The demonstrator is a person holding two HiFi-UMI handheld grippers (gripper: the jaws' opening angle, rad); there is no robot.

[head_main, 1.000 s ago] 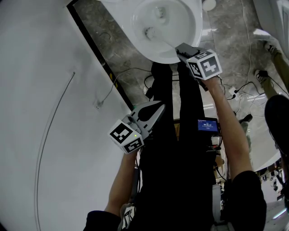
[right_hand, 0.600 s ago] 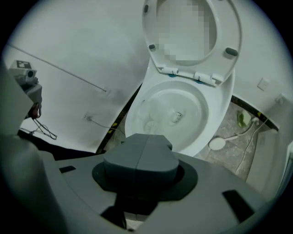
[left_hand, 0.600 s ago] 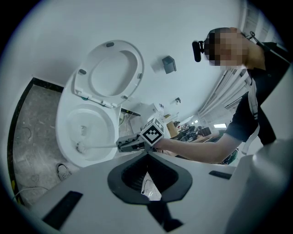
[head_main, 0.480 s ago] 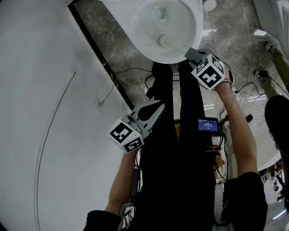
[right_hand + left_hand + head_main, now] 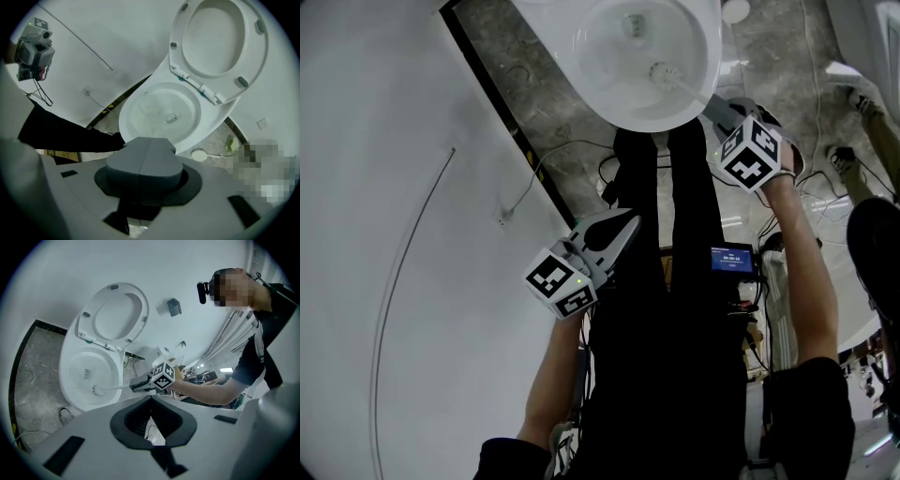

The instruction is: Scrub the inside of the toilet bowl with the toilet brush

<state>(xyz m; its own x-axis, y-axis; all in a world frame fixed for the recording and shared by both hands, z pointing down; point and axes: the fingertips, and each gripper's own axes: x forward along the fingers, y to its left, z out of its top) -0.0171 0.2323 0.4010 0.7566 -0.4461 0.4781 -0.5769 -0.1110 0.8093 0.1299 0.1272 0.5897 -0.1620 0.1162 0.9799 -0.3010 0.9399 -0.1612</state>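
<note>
Head view puts the white toilet bowl (image 5: 581,70) at the top of the frame, on a grey marbled floor (image 5: 534,103). The toilet brush (image 5: 661,72) has its head inside the bowl, against the inner wall on the person's right side, clear of the outlet at the bowl's far end. Its thin pale handle slants out over the near right rim into the right gripper (image 5: 717,105), which hovers just outside that rim with its marker cube turned up. Right gripper view shows that gripper's jaws pressed together with only a seam between them. They are clenched on the brush handle, which is hidden behind them there; the bowl lies straight ahead.

The left gripper (image 5: 628,225) is well apart from the bowl, held near the person's black-clothed body. Left gripper view shows its jaws meeting at the tips with nothing gripped, and beyond them the brush reaching into the bowl. The toilet seat (image 5: 86,326) stands raised behind the bowl. A small round white object (image 5: 733,9) lies on the floor just beside the bowl's right flank.
</note>
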